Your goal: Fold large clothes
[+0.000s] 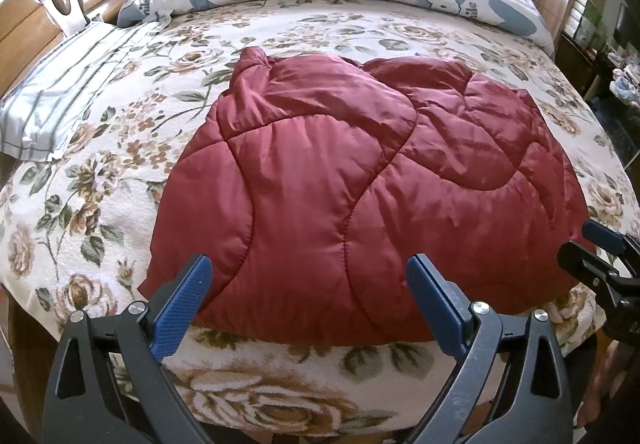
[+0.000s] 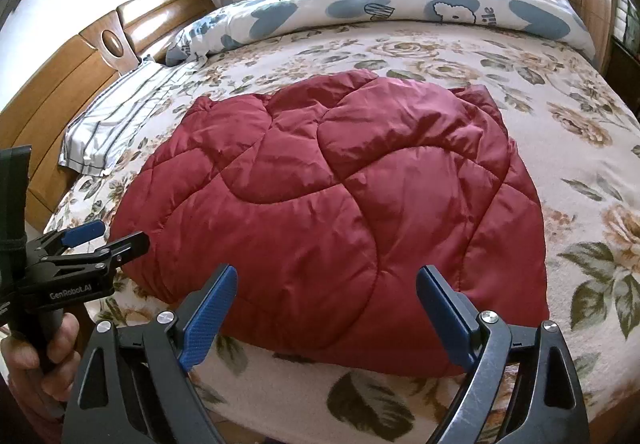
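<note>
- Left gripper [image 1: 310,304]: black arms, blue ribbed fingers [image 1: 180,308], silver screws.
- Right gripper [image 2: 326,314]: identical build.
- "GenRobot.AI" marking, lower left of right wrist view.

- The red quilted jacket [image 1: 360,180] lies bundled, so its sleeves and front are folded out of sight (no zip or collar can be made out).
- The striped pillow [image 1: 60,104] is cut off at the left edge of the left wrist view.
- The hand [image 2: 44,356] holding the left gripper [image 2: 104,236] is cropped by the frame edge.
- The shelf clutter [image 1: 624,80] is too small to identify.
</note>
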A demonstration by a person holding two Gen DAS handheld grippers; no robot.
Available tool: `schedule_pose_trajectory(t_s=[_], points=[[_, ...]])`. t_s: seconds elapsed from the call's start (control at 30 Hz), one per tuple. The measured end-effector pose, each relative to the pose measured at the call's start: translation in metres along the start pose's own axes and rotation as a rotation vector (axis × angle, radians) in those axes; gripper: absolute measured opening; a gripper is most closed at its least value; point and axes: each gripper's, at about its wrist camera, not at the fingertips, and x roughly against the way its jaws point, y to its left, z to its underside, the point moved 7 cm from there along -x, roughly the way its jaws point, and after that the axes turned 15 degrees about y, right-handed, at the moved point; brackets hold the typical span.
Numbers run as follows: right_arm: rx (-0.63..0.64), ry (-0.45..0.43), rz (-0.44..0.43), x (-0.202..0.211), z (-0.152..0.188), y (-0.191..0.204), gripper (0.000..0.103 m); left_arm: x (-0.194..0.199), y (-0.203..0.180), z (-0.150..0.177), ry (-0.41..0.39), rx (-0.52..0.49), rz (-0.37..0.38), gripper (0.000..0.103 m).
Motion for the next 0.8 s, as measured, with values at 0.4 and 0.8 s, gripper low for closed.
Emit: schedule_pose_trajectory(t_s=[0.4,0.8], points=[[-0.004,0.011,-0.005,-0.0025,0.0026,-0.0009,0.092,-0.002,-0.0015,-0.0022,0.003,-0.003,-0.001,0.099],[-0.006,0.009,-0.007,-0.0025,0.0008,-0.0014,0.092,-0.0022,-0.0012,-0.002,0.0,-0.006,-0.003,0.099]])
